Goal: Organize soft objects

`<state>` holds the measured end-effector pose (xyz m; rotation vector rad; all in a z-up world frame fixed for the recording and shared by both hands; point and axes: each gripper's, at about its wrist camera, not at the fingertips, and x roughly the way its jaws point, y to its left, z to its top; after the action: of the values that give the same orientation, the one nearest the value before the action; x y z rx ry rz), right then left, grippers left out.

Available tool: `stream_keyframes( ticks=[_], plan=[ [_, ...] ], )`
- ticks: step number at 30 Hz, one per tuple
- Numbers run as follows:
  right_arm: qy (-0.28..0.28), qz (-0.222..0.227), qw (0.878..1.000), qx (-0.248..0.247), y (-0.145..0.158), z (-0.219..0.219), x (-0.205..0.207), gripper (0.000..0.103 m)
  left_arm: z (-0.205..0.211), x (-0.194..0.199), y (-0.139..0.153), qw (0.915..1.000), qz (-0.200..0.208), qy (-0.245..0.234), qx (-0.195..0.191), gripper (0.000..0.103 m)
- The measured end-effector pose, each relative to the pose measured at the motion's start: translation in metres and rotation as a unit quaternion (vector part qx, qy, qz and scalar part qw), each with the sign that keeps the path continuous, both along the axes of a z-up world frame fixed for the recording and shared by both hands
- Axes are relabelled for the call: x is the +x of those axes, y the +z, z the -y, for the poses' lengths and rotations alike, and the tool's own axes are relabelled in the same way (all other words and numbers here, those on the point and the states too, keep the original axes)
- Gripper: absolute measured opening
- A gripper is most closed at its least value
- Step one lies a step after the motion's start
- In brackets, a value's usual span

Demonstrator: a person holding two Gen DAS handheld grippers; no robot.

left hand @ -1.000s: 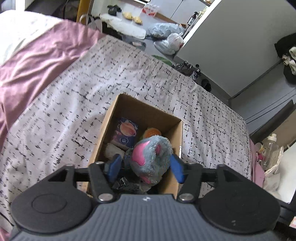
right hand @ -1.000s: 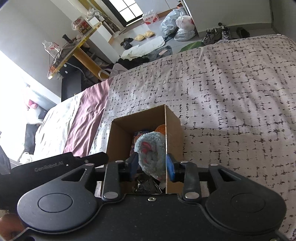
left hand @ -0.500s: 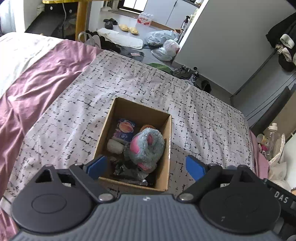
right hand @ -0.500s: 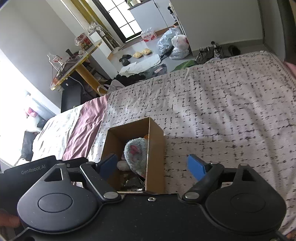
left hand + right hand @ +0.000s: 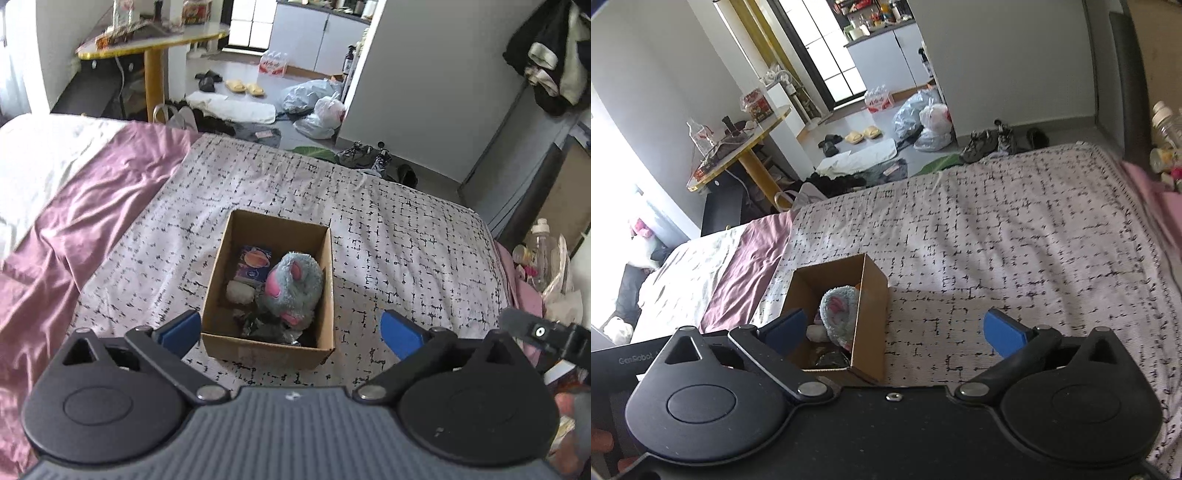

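An open cardboard box (image 5: 267, 354) (image 5: 871, 314) stands on the black-and-white patterned bedspread (image 5: 406, 258). A grey-blue plush toy with pink patches (image 5: 295, 284) (image 5: 838, 306) lies inside it, beside a blue packet (image 5: 255, 264), a white soft ball (image 5: 240, 291) and dark crumpled material (image 5: 266, 328). My left gripper (image 5: 291, 328) hovers above and behind the box, its jaws opening wide, the blue pads touching nothing. My right gripper (image 5: 894, 328) is likewise back from the box, jaws opening, with nothing between its pads.
A purple sheet (image 5: 74, 221) covers the bed's left part. Beyond the bed's far edge the floor holds plastic bags (image 5: 317, 107), shoes (image 5: 362, 155) and slippers. A yellow-legged table (image 5: 151, 48) stands at the back left. Bottles (image 5: 543, 243) sit by the bed's right side.
Both grippers were shut on the plush toy over the box; they have let go, spread wide and drawn back and upward. The plush now rests in the box.
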<state>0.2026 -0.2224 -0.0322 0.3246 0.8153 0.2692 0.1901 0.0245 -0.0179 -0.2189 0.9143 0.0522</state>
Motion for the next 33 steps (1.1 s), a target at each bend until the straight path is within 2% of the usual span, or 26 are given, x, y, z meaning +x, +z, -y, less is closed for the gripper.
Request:
stream_keyframes(
  ticks=[16, 33],
  plan=[
    [0.016, 0.041, 0.997, -0.055, 0.030, 0.004, -0.067, 0.103, 0.000, -0.069, 0.018, 0.9983, 0.036, -0.018, 0.043, 0.103],
    [0.025, 0.065, 0.995, -0.072, 0.049, 0.014, -0.132, 0.103, -0.002, -0.128, 0.034, 0.9939, 0.082, -0.037, 0.064, 0.103]
  ],
)
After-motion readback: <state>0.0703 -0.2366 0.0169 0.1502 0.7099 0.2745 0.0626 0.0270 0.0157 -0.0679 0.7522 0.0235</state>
